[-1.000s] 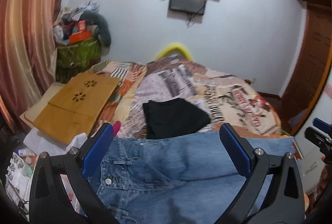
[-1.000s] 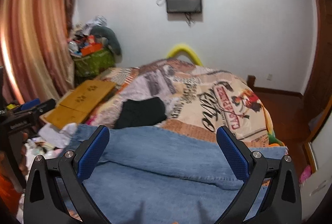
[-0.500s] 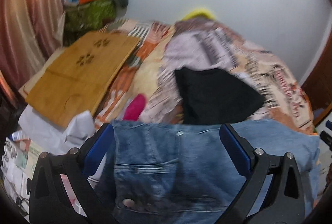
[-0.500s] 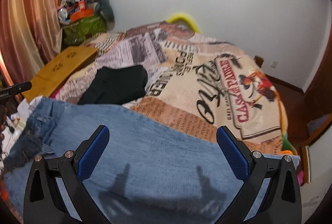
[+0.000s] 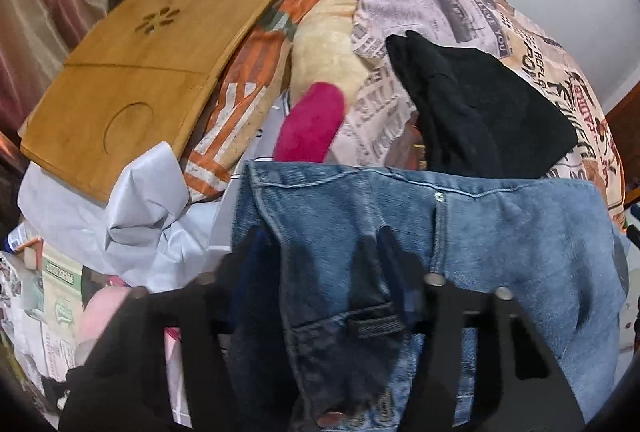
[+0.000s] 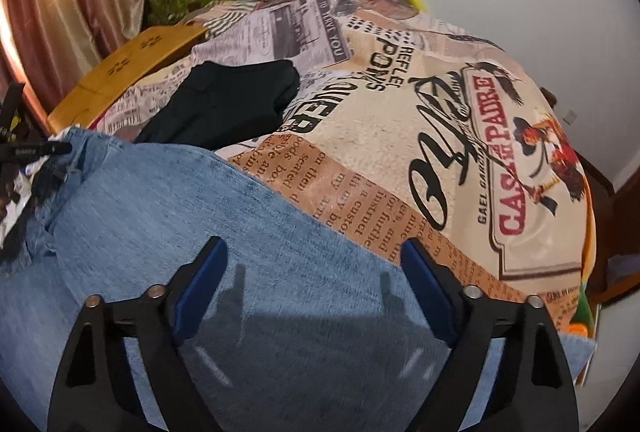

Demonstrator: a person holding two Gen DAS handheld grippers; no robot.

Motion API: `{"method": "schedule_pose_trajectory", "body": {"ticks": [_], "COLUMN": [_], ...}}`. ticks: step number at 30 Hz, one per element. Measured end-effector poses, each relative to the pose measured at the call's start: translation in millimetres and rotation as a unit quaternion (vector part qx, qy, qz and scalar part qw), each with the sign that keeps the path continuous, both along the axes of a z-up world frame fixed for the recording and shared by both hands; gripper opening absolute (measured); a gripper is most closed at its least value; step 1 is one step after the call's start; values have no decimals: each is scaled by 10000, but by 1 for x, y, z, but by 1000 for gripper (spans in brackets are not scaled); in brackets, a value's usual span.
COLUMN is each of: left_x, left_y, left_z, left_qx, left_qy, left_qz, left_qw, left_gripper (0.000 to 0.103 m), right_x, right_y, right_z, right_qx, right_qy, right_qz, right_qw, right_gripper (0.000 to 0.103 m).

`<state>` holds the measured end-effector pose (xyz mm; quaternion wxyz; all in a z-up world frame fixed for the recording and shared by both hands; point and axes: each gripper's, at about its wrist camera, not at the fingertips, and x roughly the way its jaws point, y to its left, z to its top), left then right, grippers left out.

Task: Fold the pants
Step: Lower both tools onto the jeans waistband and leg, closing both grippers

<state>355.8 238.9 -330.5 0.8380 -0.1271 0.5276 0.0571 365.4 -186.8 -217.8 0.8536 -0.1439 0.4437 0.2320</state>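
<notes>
1. One pair of blue denim pants (image 5: 500, 244) lies spread across the near part of the bed (image 6: 400, 135), waistband and button toward the left, legs running off to the right over the printed bedspread
2. Left gripper (image 5: 320, 272) is down on the waistband end; its fingers (image 5: 394, 264) stand narrowed with a bunched ridge of denim between them, though motion blur hides whether the pads are actually pressing on cloth, so I cannot tell if the grip is made
3. Right gripper (image 6: 312, 284) hovers over the leg section, fingers (image 6: 200, 284) spread wide and holding nothing, their shadows falling on the denim just below
4. Judging from this, the step in hand is gathering the pants for the first fold; to do it well, the left should catch both layers of the waistband rather than a loose pleat, and the right should take the leg at a matching edge so the fabric lifts flat and even
5. Beyond the pants sit a black garment (image 5: 480, 103), touching the far edge of the denim, a pink item (image 5: 312, 123), a wooden board (image 5: 140, 63) and white crumpled cloth (image 5: 136, 207) to the left
6. Hems of the legs are cut off at the frame edge, and whether the two legs are already stacked cannot be made out
</notes>
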Motion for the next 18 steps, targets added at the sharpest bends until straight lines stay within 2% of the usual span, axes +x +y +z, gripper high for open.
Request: {"method": "schedule_pose_trajectory", "body": {"ticks": [3,4,6,9,14,18], "left_x": [5,6,9,16,31,36], "left_y": [9,10,11,12,20,22], "left_z": [-4,-5,-4,-6,-16,-19], "left_qx": [-157,-175,-194,-142,-332,-335], "left_qy": [92,116,117,172,245,283], "left_qz": [-22,-32,-63,-47,145,161], "left_qw": [9998,9998,9997,9997,9990,9989], "left_gripper": [27,24,23,23,23,23], "right_x": [7,9,12,18,25,32], "right_y": [3,5,8,11,14,16], "right_z": [-4,-6,-10,-18,-34,-40], "right_qx": [-3,3,5,10,303,513], "right_qy": [130,188,274,388,687,945], "right_qz": [190,249,330,387,355,292], "right_qw": [9997,9995,9991,9985,9965,9938], "right_gripper": [66,64,58,58,58,59]}}
